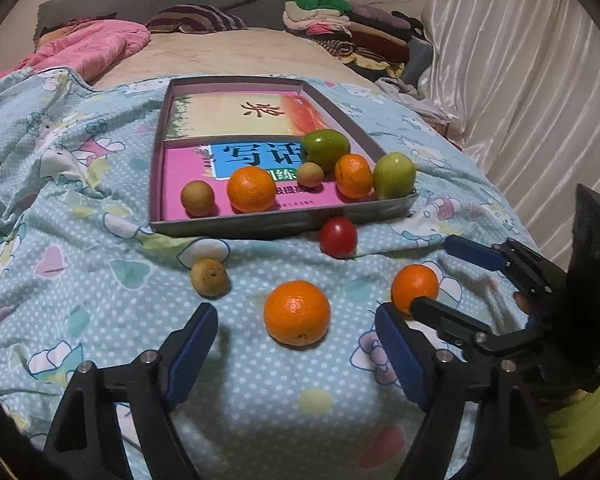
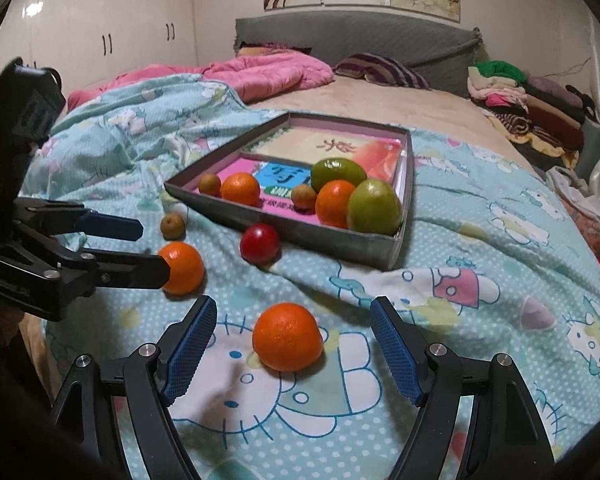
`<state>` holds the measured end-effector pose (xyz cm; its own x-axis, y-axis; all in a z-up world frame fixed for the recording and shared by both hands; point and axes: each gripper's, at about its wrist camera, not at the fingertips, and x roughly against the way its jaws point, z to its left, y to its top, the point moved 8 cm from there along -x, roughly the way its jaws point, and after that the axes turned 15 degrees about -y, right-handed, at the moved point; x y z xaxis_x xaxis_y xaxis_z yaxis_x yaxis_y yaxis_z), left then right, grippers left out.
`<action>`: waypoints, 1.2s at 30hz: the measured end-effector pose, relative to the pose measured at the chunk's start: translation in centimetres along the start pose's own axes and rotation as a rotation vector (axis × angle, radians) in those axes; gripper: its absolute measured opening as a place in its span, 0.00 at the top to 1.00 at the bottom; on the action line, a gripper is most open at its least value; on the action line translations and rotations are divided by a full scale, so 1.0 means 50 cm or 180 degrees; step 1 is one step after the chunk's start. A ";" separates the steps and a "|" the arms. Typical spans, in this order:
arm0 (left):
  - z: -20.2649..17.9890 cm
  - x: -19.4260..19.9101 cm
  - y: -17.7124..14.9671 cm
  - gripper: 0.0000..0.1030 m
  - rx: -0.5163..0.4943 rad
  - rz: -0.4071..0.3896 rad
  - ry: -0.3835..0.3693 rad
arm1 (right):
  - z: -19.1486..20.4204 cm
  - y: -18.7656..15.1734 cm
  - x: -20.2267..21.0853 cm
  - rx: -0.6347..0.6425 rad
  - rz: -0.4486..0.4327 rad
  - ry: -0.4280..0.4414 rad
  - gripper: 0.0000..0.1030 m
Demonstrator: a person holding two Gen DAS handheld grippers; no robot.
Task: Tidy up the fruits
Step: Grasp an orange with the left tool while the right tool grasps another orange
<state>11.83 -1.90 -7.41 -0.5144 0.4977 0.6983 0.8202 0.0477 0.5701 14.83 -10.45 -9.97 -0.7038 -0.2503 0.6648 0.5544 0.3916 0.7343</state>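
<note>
Both pairs of jaws stood wide and released, each pointed down at its own orange. The left gripper (image 1: pixel 296 354) framed an orange (image 1: pixel 297 313) lying on the bedspread (image 1: pixel 100 280) just ahead of and centred between its blue pads (image 1: pixel 192 354), which did not touch the fruit. The right gripper (image 2: pixel 292 350) likewise bracketed a second orange (image 2: pixel 287 337), clear on both sides. In the left view the right gripper's near finger appeared to overlap that fruit; contact could not be confirmed. To take each orange well, the jaws probably needed to sink until the pads met the widest part of the fruit, then close gently and evenly, since a round fruit on soft bedding would roll if struck on one side first. Beyond the jaws lay a red fruit (image 1: pixel 338 237) and a small brown fruit (image 1: pixel 210 277), both loose on the cloth. Farther ahead sat the tray (image 1: pixel 260 224), already holding two oranges, two green fruits (image 1: pixel 394 176) and two small brown ones, presumably the destination.
</note>
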 end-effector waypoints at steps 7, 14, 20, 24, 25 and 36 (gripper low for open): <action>-0.002 -0.007 -0.006 0.31 0.0013 0.0043 -0.0071 | 0.006 -0.008 -0.011 0.0030 0.0075 0.0045 0.28; -0.010 -0.019 -0.012 0.41 -0.0014 0.0090 -0.0148 | 0.015 -0.026 -0.035 0.0109 0.0234 0.0060 0.50; -0.007 -0.028 -0.014 0.46 0.0008 0.0087 -0.0161 | 0.020 -0.034 -0.047 0.0138 0.0285 0.0089 0.61; -0.007 -0.028 -0.009 0.50 -0.0045 0.0017 -0.0119 | 0.014 -0.029 -0.044 0.0036 0.0276 0.0190 0.61; -0.007 -0.029 -0.008 0.50 -0.0061 0.0017 -0.0095 | 0.014 -0.028 -0.043 0.0019 0.0272 0.0211 0.61; 0.015 -0.049 -0.004 0.60 -0.0043 0.0024 -0.0043 | 0.015 -0.006 -0.016 -0.0038 0.0076 0.0298 0.62</action>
<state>13.12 -2.48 -9.57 -0.5046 0.5098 0.6967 0.8205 0.0322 0.5707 14.92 -9.71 -10.82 -0.6461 -0.3228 0.6916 0.5762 0.3881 0.7193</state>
